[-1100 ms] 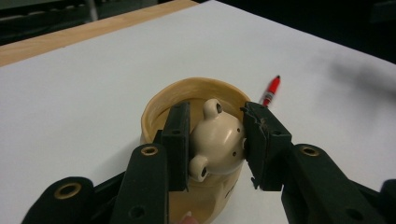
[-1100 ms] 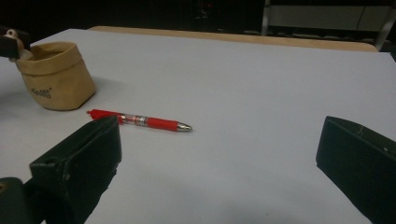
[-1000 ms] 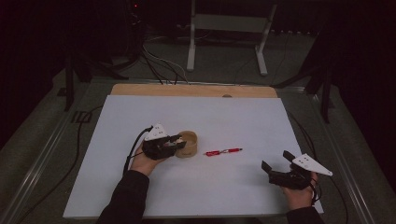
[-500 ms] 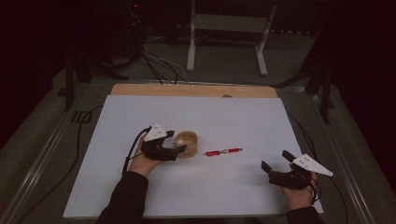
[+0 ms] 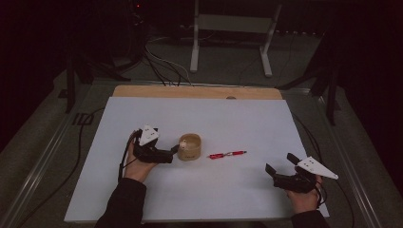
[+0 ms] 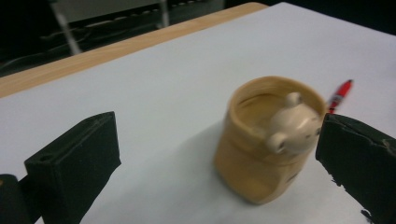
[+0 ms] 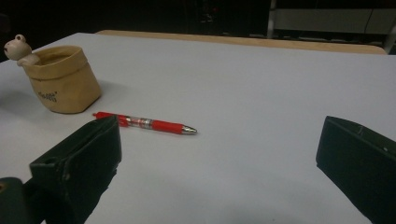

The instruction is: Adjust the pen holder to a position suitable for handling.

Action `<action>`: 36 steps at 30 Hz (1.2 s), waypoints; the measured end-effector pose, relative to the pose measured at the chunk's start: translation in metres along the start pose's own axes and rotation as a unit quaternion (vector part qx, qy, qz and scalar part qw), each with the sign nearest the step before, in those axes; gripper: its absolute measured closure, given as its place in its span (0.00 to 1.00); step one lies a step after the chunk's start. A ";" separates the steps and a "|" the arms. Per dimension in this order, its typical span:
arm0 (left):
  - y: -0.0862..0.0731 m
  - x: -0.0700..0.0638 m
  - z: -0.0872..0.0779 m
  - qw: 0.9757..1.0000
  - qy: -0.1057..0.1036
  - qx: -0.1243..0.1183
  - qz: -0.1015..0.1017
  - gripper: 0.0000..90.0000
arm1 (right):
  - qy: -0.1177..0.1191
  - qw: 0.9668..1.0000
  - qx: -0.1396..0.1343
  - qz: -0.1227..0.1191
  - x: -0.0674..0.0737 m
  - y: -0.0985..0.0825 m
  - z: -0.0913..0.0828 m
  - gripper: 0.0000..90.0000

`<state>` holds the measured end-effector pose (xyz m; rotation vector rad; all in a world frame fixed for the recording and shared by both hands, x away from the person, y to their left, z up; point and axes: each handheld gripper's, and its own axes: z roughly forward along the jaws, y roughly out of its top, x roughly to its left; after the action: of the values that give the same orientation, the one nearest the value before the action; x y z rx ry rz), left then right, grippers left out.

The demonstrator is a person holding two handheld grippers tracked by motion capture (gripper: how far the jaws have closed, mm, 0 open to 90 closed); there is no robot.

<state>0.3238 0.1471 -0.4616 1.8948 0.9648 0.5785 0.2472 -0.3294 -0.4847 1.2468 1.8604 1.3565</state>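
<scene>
Upright on the white mat (image 5: 199,190): tan cup (image 5: 189,147) with small figure on rim, just left of red pen (image 5: 227,154); left gripper (image 5: 172,151) just beside cup, jaws just opened wide, clear of it; right gripper (image 5: 278,167) well right of cup, jaws apart, empty.

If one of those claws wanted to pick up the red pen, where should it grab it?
Probably mid-barrel. The red pen lies flat on the white table, so the right gripper would best come from above, jaws straddling the thin barrel across its length; the tip and the cap end look too narrow to balance.
</scene>
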 end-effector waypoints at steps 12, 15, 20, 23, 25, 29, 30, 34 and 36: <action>-0.017 0.017 -0.030 0.999 0.040 -0.008 -0.018 0.02 | -0.002 1.000 0.000 0.000 0.000 0.000 0.000 0.00; -0.022 0.018 -0.038 0.999 0.037 -0.015 -0.021 0.02 | -0.002 1.000 0.001 -0.001 -0.001 -0.001 0.000 0.00; -0.031 0.022 -0.051 0.998 0.042 -0.016 -0.040 0.02 | -0.002 1.000 0.000 0.001 0.000 -0.001 0.000 0.00; -0.035 0.023 -0.060 0.998 0.050 -0.020 -0.043 0.02 | -0.003 1.000 0.000 0.001 0.000 -0.001 0.000 0.00; -0.037 0.023 -0.065 0.997 0.056 -0.023 -0.042 0.02 | -0.003 1.000 0.000 0.001 0.000 -0.001 0.000 0.00; -0.042 0.021 -0.072 0.997 0.061 -0.029 -0.041 0.02 | -0.003 1.000 0.000 0.001 -0.001 -0.001 0.000 0.00; -0.046 0.020 -0.075 0.997 0.061 -0.031 -0.043 0.02 | -0.003 1.000 -0.001 0.002 -0.001 -0.001 0.000 0.00; -0.055 0.019 -0.077 0.997 0.056 -0.029 -0.043 0.02 | -0.003 1.000 -0.005 0.002 -0.001 0.000 -0.001 0.00; -0.058 0.020 -0.077 0.997 0.056 -0.027 -0.043 0.02 | -0.003 1.000 -0.006 0.001 -0.002 0.000 -0.002 0.00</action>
<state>0.2581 0.2193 -0.4751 1.7791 1.0863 0.6599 0.2465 -0.3316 -0.4838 1.2462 1.8439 1.3616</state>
